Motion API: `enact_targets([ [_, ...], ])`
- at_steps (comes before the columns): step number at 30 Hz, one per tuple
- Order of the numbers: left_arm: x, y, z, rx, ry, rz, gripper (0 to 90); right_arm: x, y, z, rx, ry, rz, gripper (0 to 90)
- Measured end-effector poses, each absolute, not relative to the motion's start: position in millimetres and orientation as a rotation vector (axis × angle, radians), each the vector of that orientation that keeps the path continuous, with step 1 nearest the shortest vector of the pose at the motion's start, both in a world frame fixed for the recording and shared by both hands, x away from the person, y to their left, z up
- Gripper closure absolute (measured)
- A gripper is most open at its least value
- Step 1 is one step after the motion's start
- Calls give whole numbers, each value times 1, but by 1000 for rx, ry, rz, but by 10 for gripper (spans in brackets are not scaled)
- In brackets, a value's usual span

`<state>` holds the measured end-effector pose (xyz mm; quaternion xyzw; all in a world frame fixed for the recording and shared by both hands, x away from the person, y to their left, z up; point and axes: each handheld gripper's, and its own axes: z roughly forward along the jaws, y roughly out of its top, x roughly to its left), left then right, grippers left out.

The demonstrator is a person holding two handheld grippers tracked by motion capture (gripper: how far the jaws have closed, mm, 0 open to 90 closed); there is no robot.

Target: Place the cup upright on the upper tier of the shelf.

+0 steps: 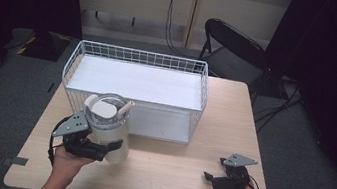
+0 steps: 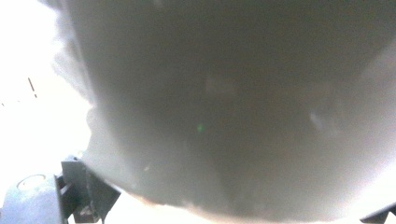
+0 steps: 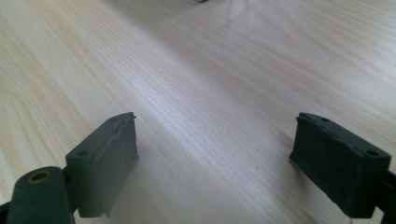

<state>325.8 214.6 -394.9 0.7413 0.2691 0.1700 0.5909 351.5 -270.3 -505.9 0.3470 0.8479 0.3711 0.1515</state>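
At the near edge of the light wooden desk [image 1: 158,184], two hands come in from six o'clock, each holding a tool. The left tool [image 1: 106,150], at about seven o'clock on the desk, is clenched around the lower body of a white tumbler [image 1: 113,131] with a clear lid and a pale straw; the tumbler stands roughly upright, leaning a little toward the right. In the left gripper view the tumbler's [image 2: 233,107] grey wall sits pressed close to the camera, blurred, with a black jaw at each bottom corner.

The right tool [image 1: 211,178], at about five o'clock, rests low over bare wood, well apart from the tumbler, its jaws spread wide and holding nothing. The right gripper view shows that tool [image 3: 215,163] with only wood grain between its two black pads.

Beyond the tumbler, toward twelve o'clock, a white wire basket [image 1: 139,57] sits on the desk with a white panel across its inside. Behind the desk, at one o'clock, a black folding chair [image 1: 234,46] stands on the grey floor.
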Motion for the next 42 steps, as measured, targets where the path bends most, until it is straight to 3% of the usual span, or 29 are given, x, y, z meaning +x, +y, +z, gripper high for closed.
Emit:
enact_targets([
  [42, 353, 208, -320, 1716, 673, 328, 103, 352, -270, -506, 996, 2434, 1066, 133],
])
